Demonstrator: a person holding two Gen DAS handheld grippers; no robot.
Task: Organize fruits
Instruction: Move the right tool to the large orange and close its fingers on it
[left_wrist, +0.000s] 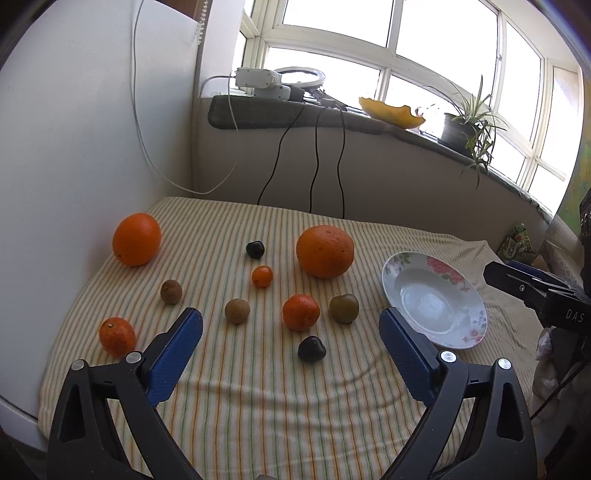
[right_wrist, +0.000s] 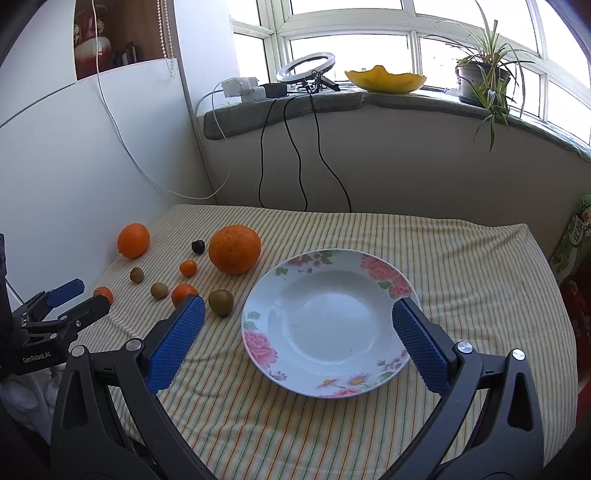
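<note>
Left wrist view: left gripper spread wide, empty, above scattered fruit: tangerine, dark plum nearest. Risk: round fruit rolling off striped desk if nudged.

Right wrist view: right gripper apart, empty, over floral plate; risk of knocking its rim.

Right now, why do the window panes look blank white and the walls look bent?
Left wrist view: daylight overexposes the window, and the fisheye lens curves the windowsill. Right wrist view: same blown-out glass, bowed edges, dark corners; the plate shows only soft sheen.
</note>
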